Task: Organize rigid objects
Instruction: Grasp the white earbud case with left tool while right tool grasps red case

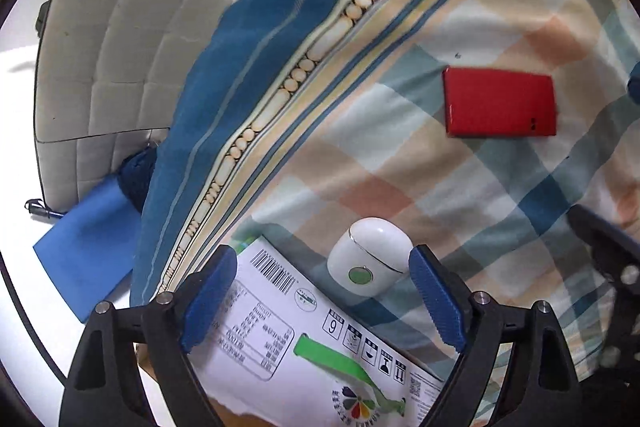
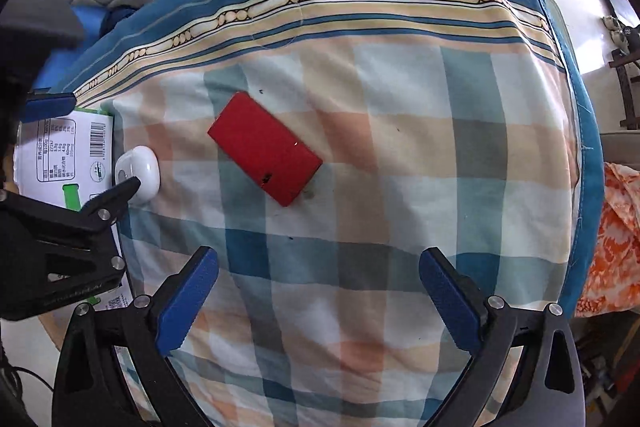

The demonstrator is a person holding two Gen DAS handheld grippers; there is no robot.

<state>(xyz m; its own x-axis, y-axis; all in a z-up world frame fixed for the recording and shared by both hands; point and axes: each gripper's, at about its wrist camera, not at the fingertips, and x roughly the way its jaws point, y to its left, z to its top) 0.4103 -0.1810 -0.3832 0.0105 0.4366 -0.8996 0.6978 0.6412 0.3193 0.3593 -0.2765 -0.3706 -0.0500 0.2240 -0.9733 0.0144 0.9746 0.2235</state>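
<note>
Both grippers open (left (image 1: 322, 297), right (image 2: 318, 291)); carton (image 1: 280, 339) label reads "6".

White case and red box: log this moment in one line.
left gripper open over white case | right gripper open, empty | red box on checked cloth

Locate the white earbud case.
The white earbud case lies on the checked cloth beside the printed carton, between the left gripper's open jaws.

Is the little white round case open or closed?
Closed. The small white rounded plastic case lies on the checked cloth with its lid down; only a thin silver seam line shows around it.
</note>
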